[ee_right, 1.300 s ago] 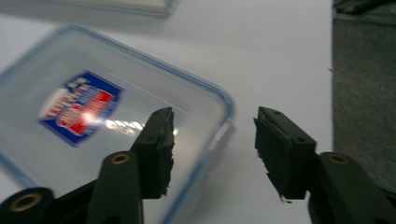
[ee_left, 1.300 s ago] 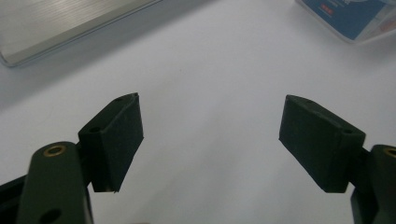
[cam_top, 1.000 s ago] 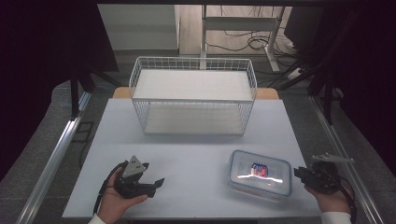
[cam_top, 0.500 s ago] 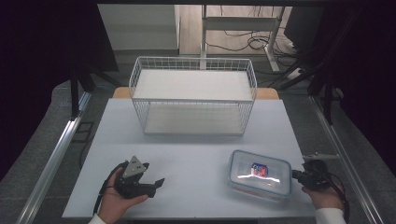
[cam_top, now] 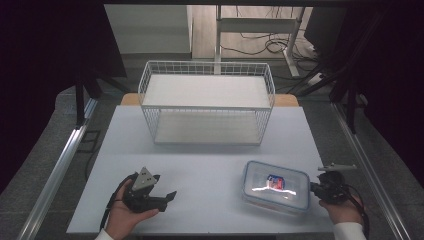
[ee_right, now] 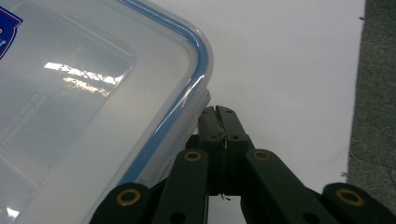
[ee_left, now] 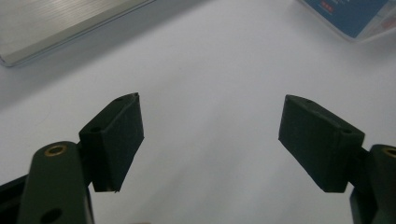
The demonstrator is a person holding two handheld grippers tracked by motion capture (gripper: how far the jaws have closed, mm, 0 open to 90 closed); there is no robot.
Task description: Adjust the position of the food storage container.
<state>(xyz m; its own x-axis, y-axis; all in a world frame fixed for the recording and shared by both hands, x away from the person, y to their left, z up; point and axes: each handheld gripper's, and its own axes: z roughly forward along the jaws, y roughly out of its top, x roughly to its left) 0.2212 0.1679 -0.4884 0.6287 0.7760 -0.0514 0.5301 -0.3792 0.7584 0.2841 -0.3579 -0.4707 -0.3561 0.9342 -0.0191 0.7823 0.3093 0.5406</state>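
A clear plastic container with a blue-rimmed lid [cam_top: 275,186] lies on the white table [cam_top: 210,160] at the front right. In the right gripper view its rounded corner [ee_right: 177,88] is close up. My right gripper [cam_top: 314,188] sits just off the container's right end, its jaws pressed together [ee_right: 218,114] and touching the box just below the lid's corner, with nothing visible between them. At the front left a hand holds my left gripper [cam_top: 162,186] low over the table. It is open [ee_left: 210,135], with bare table between the pads.
A white wire basket [cam_top: 207,107] stands at the back middle of the table. The table's right edge [ee_right: 362,93] runs close to my right gripper, with grey floor beyond it. A metal rail [cam_top: 60,170] runs along the left side.
My right gripper has moved left to the container's right end. The left gripper has stayed where it was.
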